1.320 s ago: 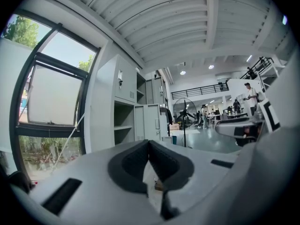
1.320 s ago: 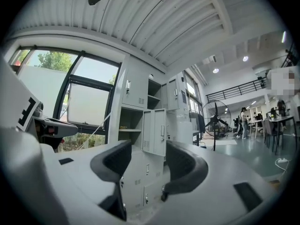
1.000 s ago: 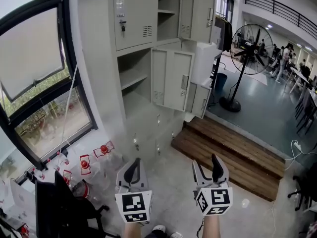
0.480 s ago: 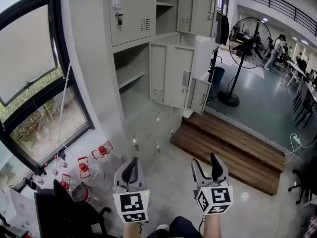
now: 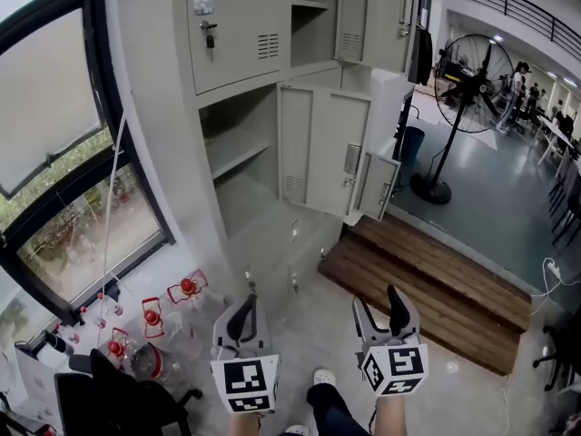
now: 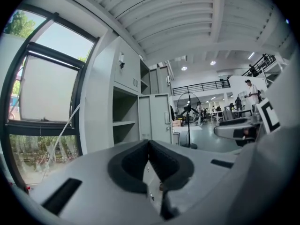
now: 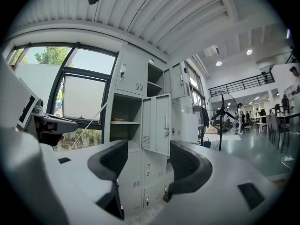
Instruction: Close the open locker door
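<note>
Before the grey lockers and their open locker door, left claw tips together, right claw wide apart.

The top of the locker is cut off by the upper edge of the head view. The open locker door hides part of the locker column behind it. The people beyond the fan are too small to tell apart.
</note>
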The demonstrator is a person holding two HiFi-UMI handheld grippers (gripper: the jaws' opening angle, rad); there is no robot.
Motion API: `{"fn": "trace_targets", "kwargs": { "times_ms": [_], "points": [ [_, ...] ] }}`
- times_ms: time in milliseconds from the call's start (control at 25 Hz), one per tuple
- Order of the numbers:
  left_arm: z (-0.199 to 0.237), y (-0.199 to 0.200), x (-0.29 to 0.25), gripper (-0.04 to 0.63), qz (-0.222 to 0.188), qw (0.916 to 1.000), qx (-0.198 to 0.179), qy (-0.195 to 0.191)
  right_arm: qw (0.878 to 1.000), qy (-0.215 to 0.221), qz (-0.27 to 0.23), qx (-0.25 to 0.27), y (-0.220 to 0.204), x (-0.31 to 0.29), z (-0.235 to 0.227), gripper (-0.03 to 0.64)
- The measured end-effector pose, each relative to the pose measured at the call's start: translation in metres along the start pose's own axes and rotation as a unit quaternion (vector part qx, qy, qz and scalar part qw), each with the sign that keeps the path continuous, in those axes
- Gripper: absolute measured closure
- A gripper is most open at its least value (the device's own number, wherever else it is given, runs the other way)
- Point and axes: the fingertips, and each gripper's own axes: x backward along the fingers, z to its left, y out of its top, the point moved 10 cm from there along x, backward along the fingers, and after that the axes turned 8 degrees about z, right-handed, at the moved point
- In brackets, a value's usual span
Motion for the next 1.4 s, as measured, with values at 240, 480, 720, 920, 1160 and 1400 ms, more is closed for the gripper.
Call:
{"fn": "trace_targets", "kwargs": {
  "times_ms": [240,480,720,920,1160,1400],
  "points": [
    [-0.007,0.024,-0.066,0.592,-0.003,0.9995,-0.004,0.032,1.000,0.029,-0.009,0.000,0.017,-0.076,-0.042,0.344],
    [-0.016,0.057,-0.132,0.592,-0.009,0.9977,0.005,0.067,0.998,0.062,-0.015,0.009,0.040,-0.150,-0.089,0.344],
    [-0.029,0.073,-0.184,0.592,-0.004,0.9955,0.009,0.094,0.996,0.090,-0.020,0.009,0.052,-0.208,-0.130,0.345],
    [-0.031,0.077,-0.212,0.592,0.008,0.9941,0.009,0.108,0.993,0.119,-0.020,0.004,0.057,-0.248,-0.146,0.345],
    [-0.017,0.079,-0.236,0.592,0.012,0.9929,0.011,0.118,0.991,0.127,-0.038,0.006,0.068,-0.281,-0.151,0.345],
    [0.000,0.089,-0.267,0.592,0.003,0.9940,0.013,0.108,0.991,0.126,-0.044,0.000,0.078,-0.310,-0.149,0.345]
  ]
}}
